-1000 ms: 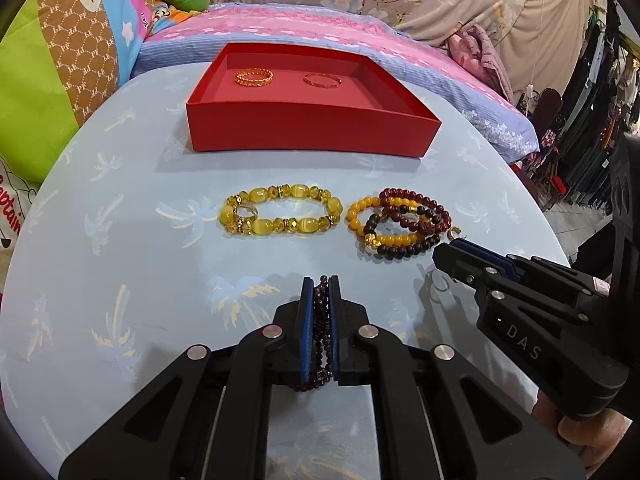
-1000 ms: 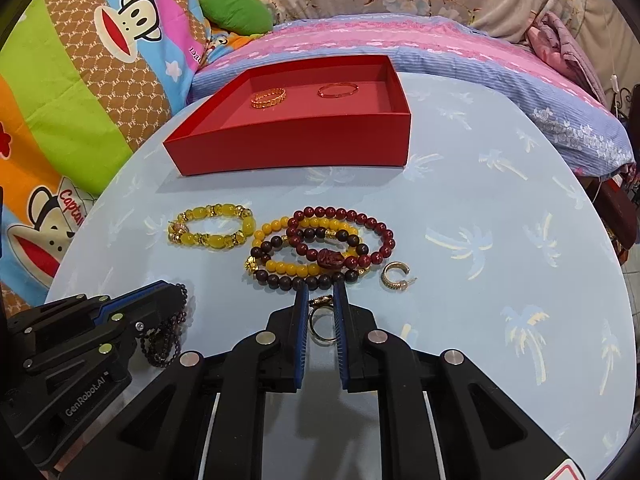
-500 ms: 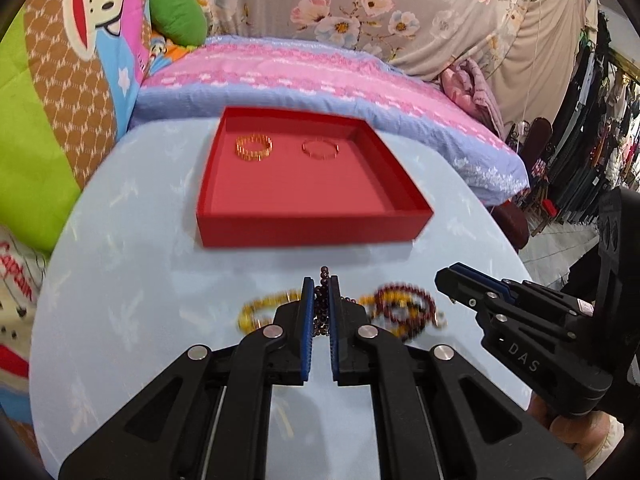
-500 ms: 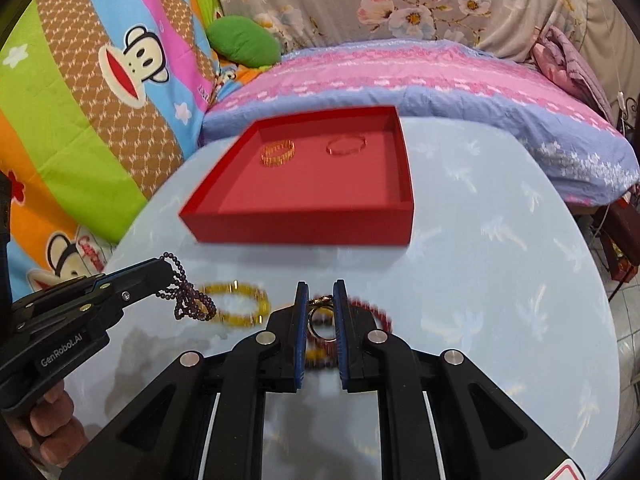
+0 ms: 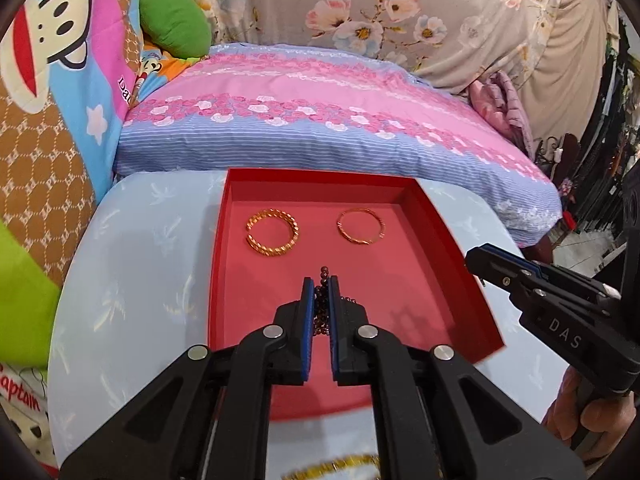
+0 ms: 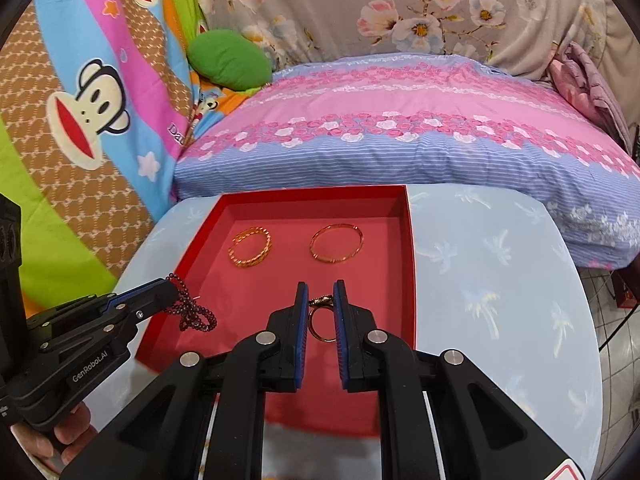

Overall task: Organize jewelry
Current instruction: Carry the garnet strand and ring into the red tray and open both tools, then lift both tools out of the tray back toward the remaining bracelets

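Observation:
A red tray [image 5: 452, 248] [image 6: 410, 248] sits on the light blue table and holds a twisted gold bangle [image 5: 273, 231] [image 6: 250, 246] and a thin gold bangle [image 5: 361, 225] [image 6: 337, 243]. My left gripper [image 5: 321, 286] [image 6: 170, 283] is shut on a dark red bead bracelet [image 5: 321, 312] [image 6: 192, 312] and holds it above the tray's near left part. My right gripper [image 6: 321, 292] [image 5: 476, 256] is shut on a small gold ring [image 6: 320, 322] and holds it above the tray's near middle.
A yellow bead bracelet [image 5: 332, 470] shows at the bottom edge of the left wrist view. A bed with a pink and blue quilt [image 6: 400, 120] and colourful pillows [image 6: 80, 100] stands behind the table. The table [image 6: 500, 280] extends to the right of the tray.
Both grippers have risen from the table and moved forward over the red tray, carrying the bead bracelet and the ring. The bracelets left on the table have dropped out of view.

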A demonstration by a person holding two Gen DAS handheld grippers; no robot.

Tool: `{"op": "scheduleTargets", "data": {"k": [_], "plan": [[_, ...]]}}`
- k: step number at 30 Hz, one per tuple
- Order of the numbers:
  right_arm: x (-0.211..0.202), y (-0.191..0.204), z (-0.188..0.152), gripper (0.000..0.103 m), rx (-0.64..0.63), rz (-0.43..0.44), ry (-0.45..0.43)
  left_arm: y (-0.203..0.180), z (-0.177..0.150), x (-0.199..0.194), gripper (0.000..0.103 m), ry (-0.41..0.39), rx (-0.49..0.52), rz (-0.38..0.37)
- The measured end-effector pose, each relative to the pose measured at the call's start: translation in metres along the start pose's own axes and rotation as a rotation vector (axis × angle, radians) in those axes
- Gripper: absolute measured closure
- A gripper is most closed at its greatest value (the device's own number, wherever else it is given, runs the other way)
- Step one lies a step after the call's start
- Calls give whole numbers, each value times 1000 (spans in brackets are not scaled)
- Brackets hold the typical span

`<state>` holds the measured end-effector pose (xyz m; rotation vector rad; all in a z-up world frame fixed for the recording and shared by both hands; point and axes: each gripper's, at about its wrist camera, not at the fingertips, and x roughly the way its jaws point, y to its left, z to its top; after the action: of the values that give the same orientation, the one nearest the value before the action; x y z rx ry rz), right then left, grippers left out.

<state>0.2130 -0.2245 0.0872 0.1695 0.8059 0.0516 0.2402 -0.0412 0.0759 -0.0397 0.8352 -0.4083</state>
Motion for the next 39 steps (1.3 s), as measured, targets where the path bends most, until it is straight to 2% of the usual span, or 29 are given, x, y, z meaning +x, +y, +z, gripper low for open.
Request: {"op": "scheduleTargets", "data": {"k": [9, 13, 15, 17, 18, 19, 20, 21, 30, 39], "plan": [[60, -2, 10, 91, -13, -28, 90, 17, 12, 52, 97, 79, -22, 33], [76, -2, 9, 91, -16, -43, 117, 22, 14, 60, 96, 94, -40, 36], [78, -2, 8, 90, -10, -48, 119, 24, 15, 59, 96, 77, -46, 45], [78, -4, 9, 84, -5, -62, 109, 24, 18, 58, 92, 69, -52, 46], [76, -5, 9, 76, -2, -66, 101, 25, 19, 57, 88, 62, -56, 51], [74, -6, 9, 70, 4, -68, 90, 25, 21, 56, 78, 56, -60, 58], [72, -7, 10, 69, 9, -69, 83, 25, 21, 53, 71, 42, -61, 64], [70, -8, 10, 68, 12, -69, 79, 24, 22, 50, 70, 29, -56, 73], [36, -3, 7, 63, -12, -82, 22, 21, 20, 20, 69, -22, -36, 88], [-16, 3, -18, 60, -22, -79, -28, 14, -3, -30, 68, -73, -40, 77]]}}
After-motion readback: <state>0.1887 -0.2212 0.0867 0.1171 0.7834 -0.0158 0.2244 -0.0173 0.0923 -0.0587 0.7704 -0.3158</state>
